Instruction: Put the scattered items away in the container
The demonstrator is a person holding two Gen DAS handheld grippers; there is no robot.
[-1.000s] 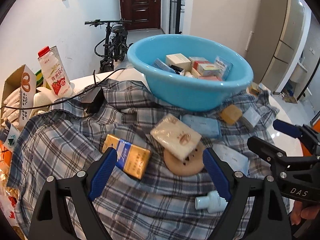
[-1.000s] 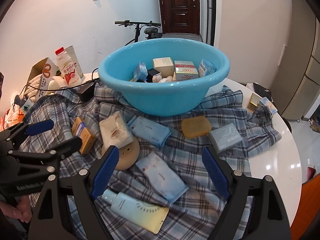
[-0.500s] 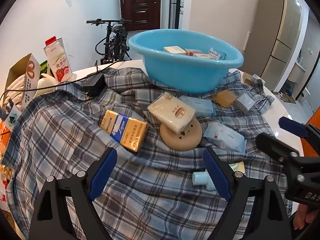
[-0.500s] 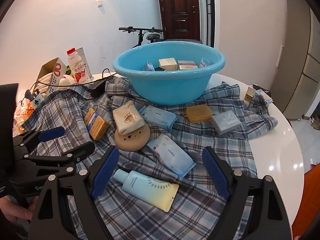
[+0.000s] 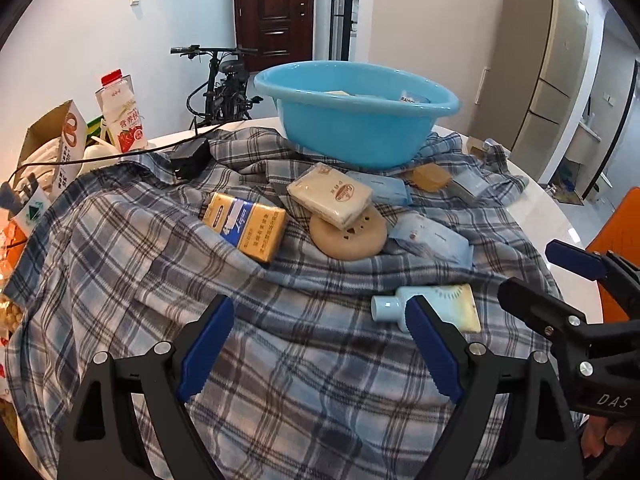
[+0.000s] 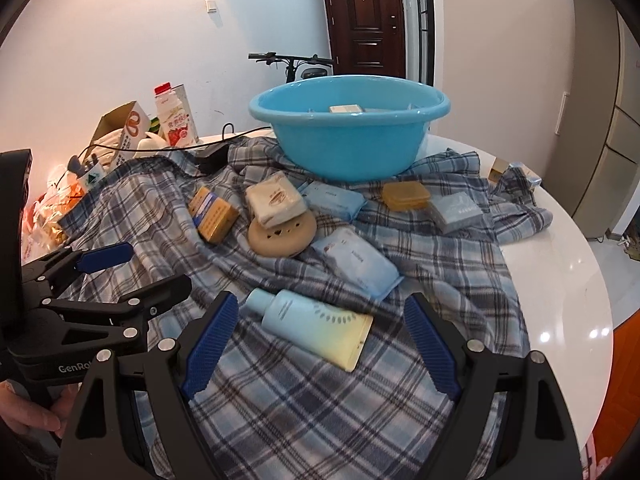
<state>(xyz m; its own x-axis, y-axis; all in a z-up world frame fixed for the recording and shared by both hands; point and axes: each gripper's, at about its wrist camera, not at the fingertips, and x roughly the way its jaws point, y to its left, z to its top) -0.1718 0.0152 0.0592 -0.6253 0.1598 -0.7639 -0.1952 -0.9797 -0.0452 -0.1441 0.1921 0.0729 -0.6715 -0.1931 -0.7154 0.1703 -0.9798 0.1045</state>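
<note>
Left tool (image 5: pixel 316 344): jaws wide, nothing between them.
Right tool (image 6: pixel 320 340): gaping, empty, above the lotion tube (image 6: pixel 316 326).
Tube: lies flat nearest the tools; probably light, squashy, slick, so grip mid-body.
Basin (image 6: pixel 348 128): beyond, holding some boxes.
Surface: rumpled plaid cloth (image 6: pixel 440 280) over a white table (image 6: pixel 568 280); hallway door behind.

Two handheld black plastic tongs, left tongs (image 5: pixel 316 344) marked "GenRo", right tongs (image 6: pixel 320 340) marked "DAS", each with ribbed blue pads (image 5: pixel 208 344), silver screws, triangular cutouts.
</note>
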